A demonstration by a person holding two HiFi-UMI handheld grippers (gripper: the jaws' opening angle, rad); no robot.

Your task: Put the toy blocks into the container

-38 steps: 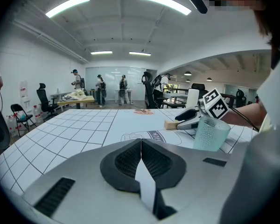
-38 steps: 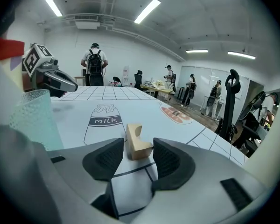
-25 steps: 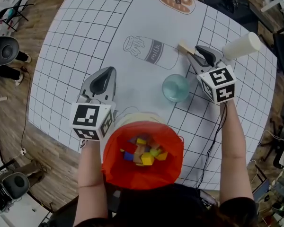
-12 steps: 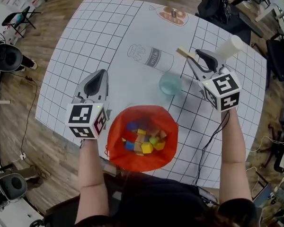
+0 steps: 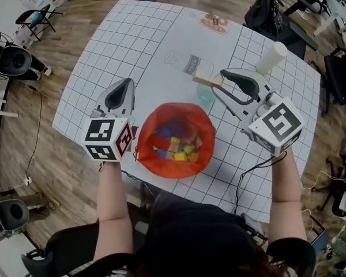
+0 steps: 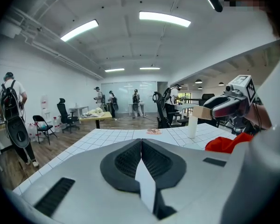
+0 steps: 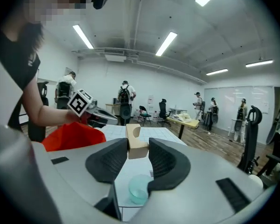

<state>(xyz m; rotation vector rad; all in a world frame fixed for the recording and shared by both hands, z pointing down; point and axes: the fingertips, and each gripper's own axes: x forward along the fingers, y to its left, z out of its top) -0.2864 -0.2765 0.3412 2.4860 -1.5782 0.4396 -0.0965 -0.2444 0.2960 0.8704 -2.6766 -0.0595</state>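
Observation:
A red container [image 5: 173, 154] holding several coloured toy blocks [image 5: 176, 146] stands on the gridded table [image 5: 115, 45]. My right gripper [image 5: 214, 81] is shut on a beige wooden block [image 5: 203, 79] with a curved notch and holds it in the air just past the container's far rim. The right gripper view shows that block [image 7: 136, 143] pinched between the pads, above a teal lid [image 7: 139, 189]. My left gripper [image 5: 127, 84] hovers at the container's left side, shut, with nothing in it [image 6: 141, 141].
A white cup [image 5: 272, 56] stands at the table's far right. The teal lid [image 5: 206, 95] lies on the table beyond the container, partly hidden by the block. Drawings of a milk bottle [image 5: 187, 64] and bread are printed on the mat. People and chairs fill the room beyond.
My right gripper has carried the beige block up and to the left, from beside the teal lid to the container's far rim. The left gripper stays beside the container.

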